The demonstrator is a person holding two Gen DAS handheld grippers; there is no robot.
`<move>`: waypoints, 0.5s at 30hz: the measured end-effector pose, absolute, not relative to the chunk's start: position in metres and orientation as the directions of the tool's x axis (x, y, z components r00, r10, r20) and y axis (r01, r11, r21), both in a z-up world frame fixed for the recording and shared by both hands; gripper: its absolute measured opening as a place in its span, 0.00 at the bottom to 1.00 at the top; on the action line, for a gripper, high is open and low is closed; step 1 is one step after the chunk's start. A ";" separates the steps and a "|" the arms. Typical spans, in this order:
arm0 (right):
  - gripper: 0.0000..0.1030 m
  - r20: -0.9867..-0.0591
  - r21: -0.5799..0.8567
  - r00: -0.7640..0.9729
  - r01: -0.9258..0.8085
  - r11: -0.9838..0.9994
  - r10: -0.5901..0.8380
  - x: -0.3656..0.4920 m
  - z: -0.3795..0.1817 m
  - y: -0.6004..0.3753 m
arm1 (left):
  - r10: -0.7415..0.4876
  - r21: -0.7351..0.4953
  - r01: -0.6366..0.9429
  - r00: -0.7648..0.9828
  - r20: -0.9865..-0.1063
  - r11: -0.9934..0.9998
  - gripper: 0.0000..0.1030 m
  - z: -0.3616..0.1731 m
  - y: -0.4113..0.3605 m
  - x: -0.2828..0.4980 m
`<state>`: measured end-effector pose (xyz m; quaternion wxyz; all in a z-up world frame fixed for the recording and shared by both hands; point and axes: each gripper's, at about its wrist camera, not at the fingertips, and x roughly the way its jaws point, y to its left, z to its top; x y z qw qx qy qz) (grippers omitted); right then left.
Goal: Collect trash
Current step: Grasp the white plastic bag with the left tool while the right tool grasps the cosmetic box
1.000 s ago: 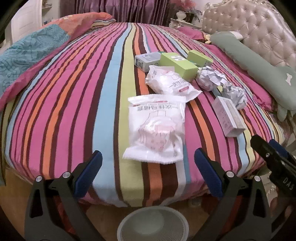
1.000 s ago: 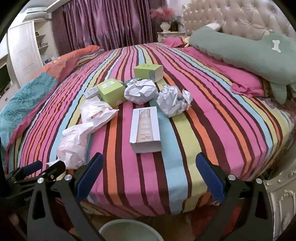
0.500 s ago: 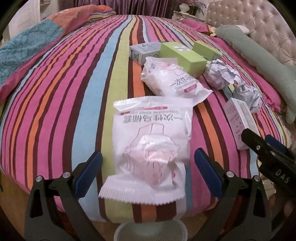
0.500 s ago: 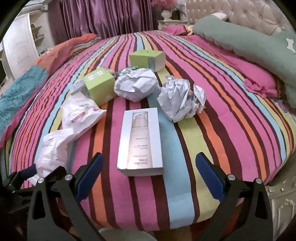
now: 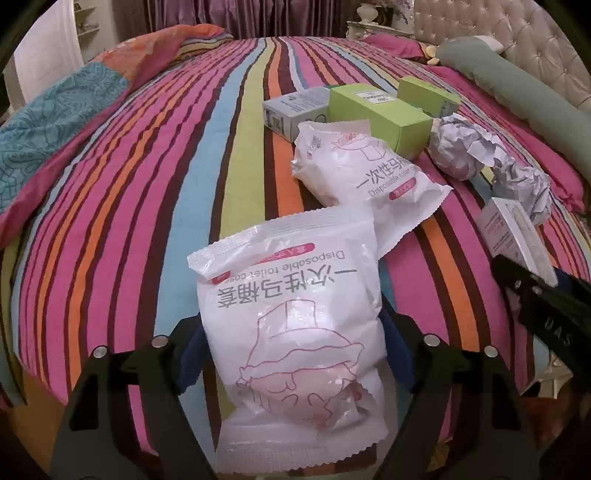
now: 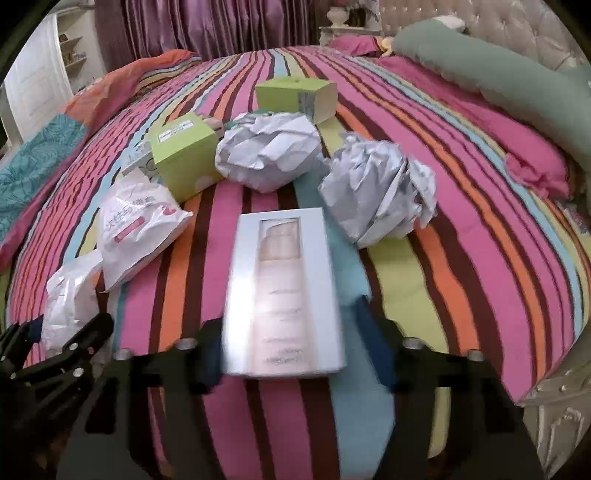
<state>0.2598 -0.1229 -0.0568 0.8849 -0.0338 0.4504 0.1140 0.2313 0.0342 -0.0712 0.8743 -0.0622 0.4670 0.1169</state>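
I'm looking across a wide bed with a multicoloured striped quilt (image 5: 155,192). Behind it hang dark purple curtains (image 6: 207,26). At its right end stands a cream button-tufted headboard (image 5: 517,29), and a white shelved cabinet (image 6: 40,74) stands at its left.

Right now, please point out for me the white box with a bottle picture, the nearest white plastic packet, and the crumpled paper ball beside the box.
white box (image 6: 282,295), right wrist view, printed top face.
white plastic packet (image 5: 291,332), left wrist view, printed front.
crumpled paper ball (image 6: 376,194), right wrist view, creased middle.
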 end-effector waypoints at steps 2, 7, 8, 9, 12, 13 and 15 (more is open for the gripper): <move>0.46 -0.804 0.075 0.561 -0.232 0.970 0.197 0.260 -0.055 -0.128 | 0.146 0.001 -0.259 0.541 -0.828 0.966 0.72 -0.070 0.036 0.230; 0.46 -0.801 0.124 0.549 -0.236 0.964 0.237 0.255 -0.048 -0.135 | 0.141 -0.006 -0.258 0.548 -0.825 0.966 0.72 -0.066 0.037 0.224; 0.46 -0.802 0.131 0.545 -0.240 0.962 0.245 0.254 -0.046 -0.136 | 0.141 -0.006 -0.255 0.551 -0.823 0.967 0.72 -0.064 0.037 0.222; 0.46 -0.800 0.136 0.544 -0.243 0.960 0.252 0.253 -0.045 -0.136 | 0.140 -0.006 -0.253 0.553 -0.821 0.968 0.72 -0.063 0.037 0.220; 0.46 -0.794 0.151 0.543 -0.261 0.953 0.274 0.246 -0.038 -0.135 | 0.132 -0.012 -0.246 0.562 -0.817 0.969 0.72 -0.058 0.036 0.212; 0.46 -0.792 0.155 0.542 -0.267 0.951 0.282 0.244 -0.036 -0.135 | 0.132 -0.013 -0.245 0.565 -0.814 0.970 0.72 -0.055 0.036 0.209; 0.46 -0.785 0.164 0.544 -0.279 0.946 0.296 0.239 -0.030 -0.134 | 0.131 -0.015 -0.243 0.573 -0.809 0.970 0.72 -0.050 0.036 0.203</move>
